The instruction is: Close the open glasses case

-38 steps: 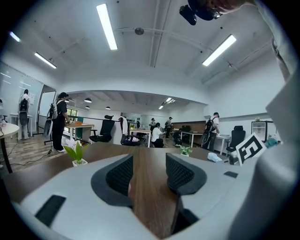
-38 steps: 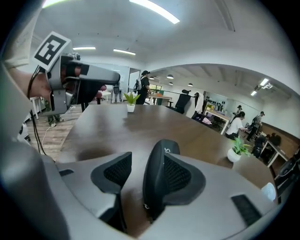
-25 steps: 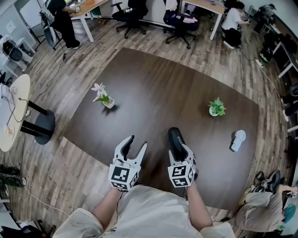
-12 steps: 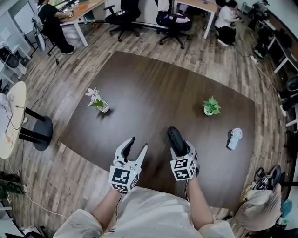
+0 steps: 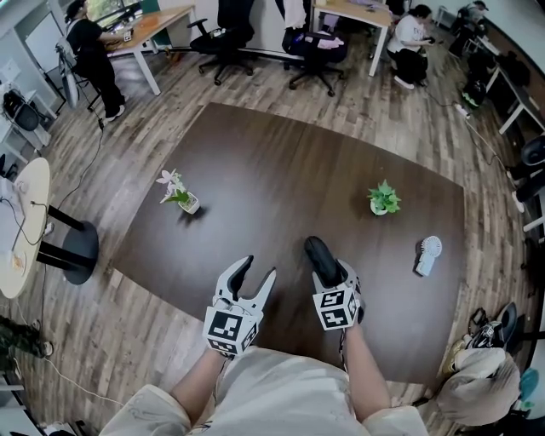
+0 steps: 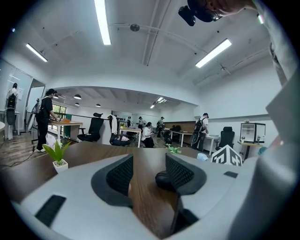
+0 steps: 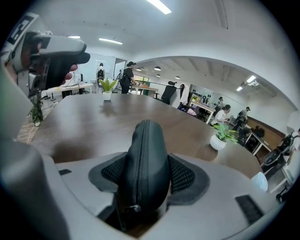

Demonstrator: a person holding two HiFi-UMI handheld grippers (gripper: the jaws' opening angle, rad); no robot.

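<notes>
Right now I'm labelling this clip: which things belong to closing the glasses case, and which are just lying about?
Job in hand:
- case, zipped, between the right gripper's closing jaws
- left gripper, open, empty, beside it

Lying about:
- flower pot
- plant
- fan
All three stand apart on the table.

Plainly an open-plan office: desks along the far side, black swivel chairs pulled up, people working, strip lights overhead, wood-plank floor around a big dark meeting table.
</notes>
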